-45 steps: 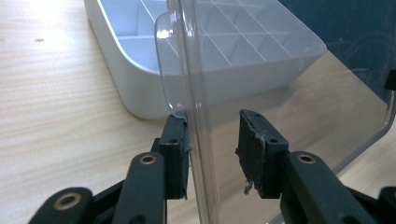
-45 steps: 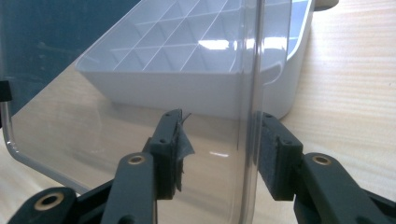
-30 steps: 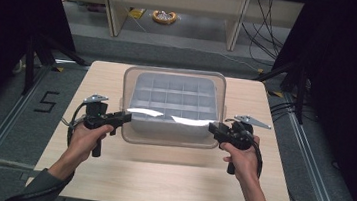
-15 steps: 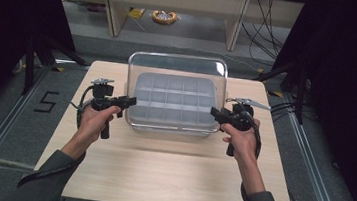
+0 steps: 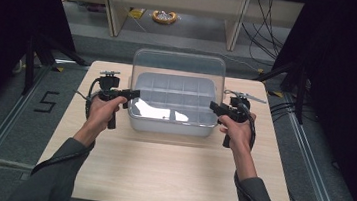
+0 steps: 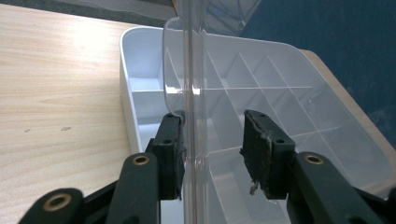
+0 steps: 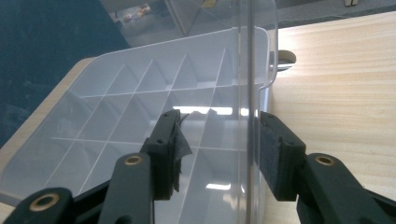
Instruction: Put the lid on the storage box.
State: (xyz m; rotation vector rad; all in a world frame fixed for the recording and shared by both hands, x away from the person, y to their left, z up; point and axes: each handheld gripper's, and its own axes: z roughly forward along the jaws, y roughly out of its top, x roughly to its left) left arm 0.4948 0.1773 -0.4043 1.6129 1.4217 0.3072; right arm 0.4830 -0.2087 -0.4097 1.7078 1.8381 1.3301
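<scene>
Change since the earlier frames: the clear lid [image 5: 179, 65] lay nearly flat over the compartment box [image 5: 173, 111] a second ago; it now stands almost upright at the box's far edge, and both hands sit higher in the frame.
Box: white, divided into a grid of compartments, middle of the wooden table [image 5: 159, 169], centre of the high view.
Left gripper [image 5: 131, 94]: at the box's left side. Its jaws have just been opening. In the left gripper view [image 6: 212, 154] the lid's edge runs between them, against the left-hand pad, with a clear gap to the right-hand pad, so the grip looks released.
Right gripper [image 5: 214, 106]: at the box's right side. In the right gripper view [image 7: 219, 154] the lid's edge stands just beside the right-hand pad, and the left-hand pad is well apart, so nothing is pinched.
Step in hand: opening the box, with the lid at about full swing and being let go.
Next move: likely drawing both grippers sideways off the lid edges without tipping it shut.
High view alone: lid upright, both hands, whole table.
Gripper views alone: the gaps between pads and lid, and the empty compartments close up.
</scene>
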